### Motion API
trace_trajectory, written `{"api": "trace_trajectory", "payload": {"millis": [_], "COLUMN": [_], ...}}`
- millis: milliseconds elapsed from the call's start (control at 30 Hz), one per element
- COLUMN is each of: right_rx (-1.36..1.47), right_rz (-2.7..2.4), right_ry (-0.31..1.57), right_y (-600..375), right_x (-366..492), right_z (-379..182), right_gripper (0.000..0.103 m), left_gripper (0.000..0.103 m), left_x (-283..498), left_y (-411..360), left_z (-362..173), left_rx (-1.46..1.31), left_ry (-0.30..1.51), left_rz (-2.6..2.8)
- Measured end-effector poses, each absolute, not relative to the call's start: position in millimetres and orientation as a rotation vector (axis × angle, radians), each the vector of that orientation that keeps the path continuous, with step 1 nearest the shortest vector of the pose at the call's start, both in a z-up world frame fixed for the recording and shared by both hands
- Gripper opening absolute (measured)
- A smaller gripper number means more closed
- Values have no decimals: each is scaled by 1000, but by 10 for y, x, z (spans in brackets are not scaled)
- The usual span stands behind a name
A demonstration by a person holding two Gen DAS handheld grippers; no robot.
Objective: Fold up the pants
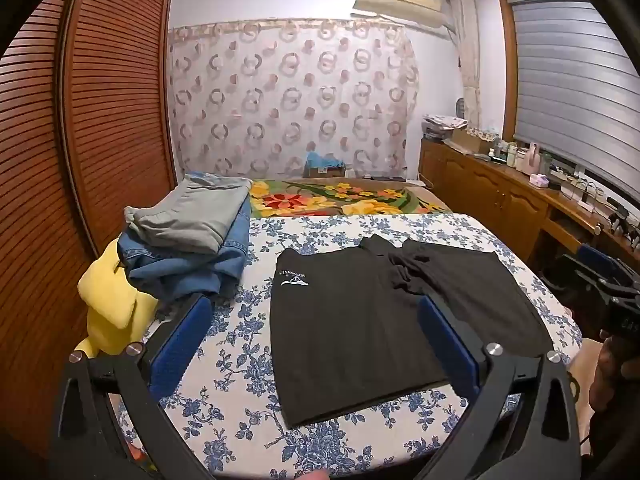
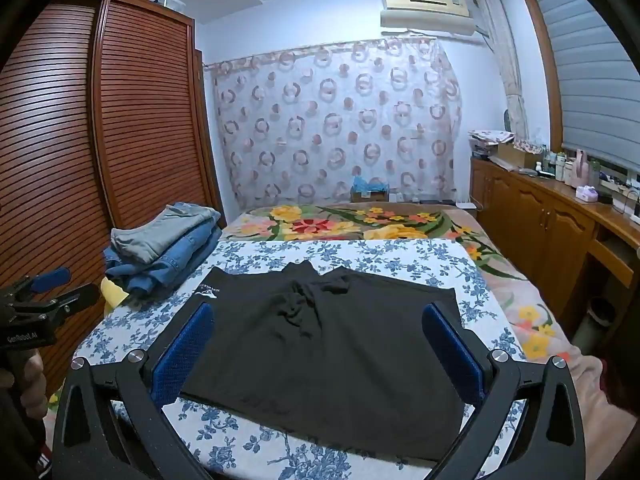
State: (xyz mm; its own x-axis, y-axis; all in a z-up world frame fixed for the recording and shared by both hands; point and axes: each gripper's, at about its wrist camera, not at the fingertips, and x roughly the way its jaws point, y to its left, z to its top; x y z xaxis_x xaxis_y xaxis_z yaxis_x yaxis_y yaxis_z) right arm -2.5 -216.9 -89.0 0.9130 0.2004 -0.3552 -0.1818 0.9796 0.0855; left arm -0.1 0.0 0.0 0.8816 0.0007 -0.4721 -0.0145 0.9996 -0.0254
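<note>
The black pants (image 2: 328,356) lie flat in the middle of the bed's (image 2: 400,252) near end. Both grippers, left (image 1: 316,344) and right (image 2: 320,352), hover wide open, holding nothing. Folding looks not yet started; next, grab an edge.

- One pair of black pants (image 1: 384,320) lying on the bed (image 1: 240,352).
- One stack of folded clothes (image 1: 192,240): one grey piece, one denim piece, one yellow piece (image 1: 108,300).
- Two hand-held grippers: the left hand-held gripper (image 1: 316,344) and the right hand-held gripper (image 2: 320,352).
- One air conditioner (image 2: 428,10).
</note>
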Motion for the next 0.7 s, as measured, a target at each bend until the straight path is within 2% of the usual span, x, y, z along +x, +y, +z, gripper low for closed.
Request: {"api": "trace_trajectory", "payload": {"millis": [700], "right_rx": [50], "right_rz": [200], "right_ry": [363], "right_y": [-2164], "right_x": [-69], "right_z": [-872], "right_gripper": [103], "left_gripper": [103], "left_x": [-16], "left_y": [-9], "left_z": [-43], "left_rx": [-15], "left_ry": [490], "left_rz": [6]}}
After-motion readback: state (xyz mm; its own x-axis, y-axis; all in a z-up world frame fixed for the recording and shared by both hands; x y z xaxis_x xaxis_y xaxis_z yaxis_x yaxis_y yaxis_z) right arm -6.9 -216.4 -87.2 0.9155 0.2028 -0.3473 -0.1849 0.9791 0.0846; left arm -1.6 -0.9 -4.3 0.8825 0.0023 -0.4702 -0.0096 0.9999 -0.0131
